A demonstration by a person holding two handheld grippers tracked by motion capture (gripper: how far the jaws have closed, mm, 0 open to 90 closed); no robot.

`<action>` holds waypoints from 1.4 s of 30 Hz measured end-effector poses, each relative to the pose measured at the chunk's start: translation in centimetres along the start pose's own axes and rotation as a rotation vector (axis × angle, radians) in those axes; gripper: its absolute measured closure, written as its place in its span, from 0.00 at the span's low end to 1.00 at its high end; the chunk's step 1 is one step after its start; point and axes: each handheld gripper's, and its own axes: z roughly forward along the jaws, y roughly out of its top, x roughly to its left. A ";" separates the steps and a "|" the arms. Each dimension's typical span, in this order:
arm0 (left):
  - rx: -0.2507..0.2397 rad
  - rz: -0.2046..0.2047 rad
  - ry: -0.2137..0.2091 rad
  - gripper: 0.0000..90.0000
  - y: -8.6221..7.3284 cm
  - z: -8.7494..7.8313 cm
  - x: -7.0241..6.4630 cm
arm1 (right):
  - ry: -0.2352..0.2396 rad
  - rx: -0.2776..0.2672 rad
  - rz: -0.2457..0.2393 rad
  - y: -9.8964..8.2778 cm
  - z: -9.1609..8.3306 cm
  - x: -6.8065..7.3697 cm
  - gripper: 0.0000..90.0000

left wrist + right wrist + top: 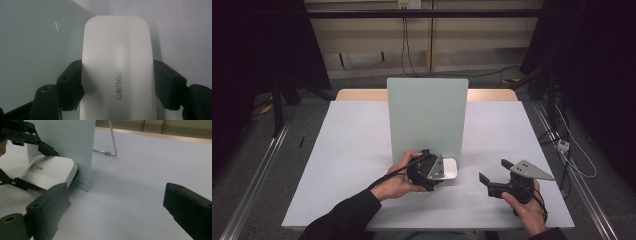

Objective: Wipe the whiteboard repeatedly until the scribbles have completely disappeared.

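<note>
The left tongs (439, 172) are clamped across a white deli eraser (117, 67), which lies on the desk (352, 150) at the foot of the upright pale-green board (427, 112). Grasping looks done; lifting and placing it remain. The right tongs (494, 172) hang apart, empty, near the desk's front right.

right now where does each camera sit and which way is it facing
high view: above the person's side, looking forward and down on the table; forearms, left gripper and right gripper show.
left gripper view: on the left gripper, looking along its fingers shut on the eraser.
right gripper view: on the right gripper, looking across the table; its open fingers show.
all three share the eraser and board.
</note>
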 end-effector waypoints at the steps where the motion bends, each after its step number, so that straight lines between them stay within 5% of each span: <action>1: 0.003 0.001 -0.008 0.35 0.1 0.1 0.1 | 0.000 -0.001 0.000 0.0 0.0 0.0 0.07; 8: -0.014 0.001 0.021 0.35 1.4 -0.1 0.7 | 0.000 0.002 -0.001 0.0 0.0 0.0 0.07; 13: -0.110 -0.091 0.077 0.35 1.4 -2.5 2.8 | 0.000 0.000 0.003 0.0 0.0 0.0 0.07; 21: -0.157 -0.135 0.136 0.35 -0.1 -5.8 4.8 | 0.001 -0.003 -0.002 0.0 0.0 0.0 0.07; 34: -0.110 -0.106 0.120 0.35 -2.6 -5.1 2.9 | -0.001 0.002 -0.002 0.0 0.0 0.0 0.07; 42: -0.102 -0.125 0.126 0.35 -3.3 -4.8 1.9 | -0.002 0.004 -0.002 0.0 0.1 0.0 0.07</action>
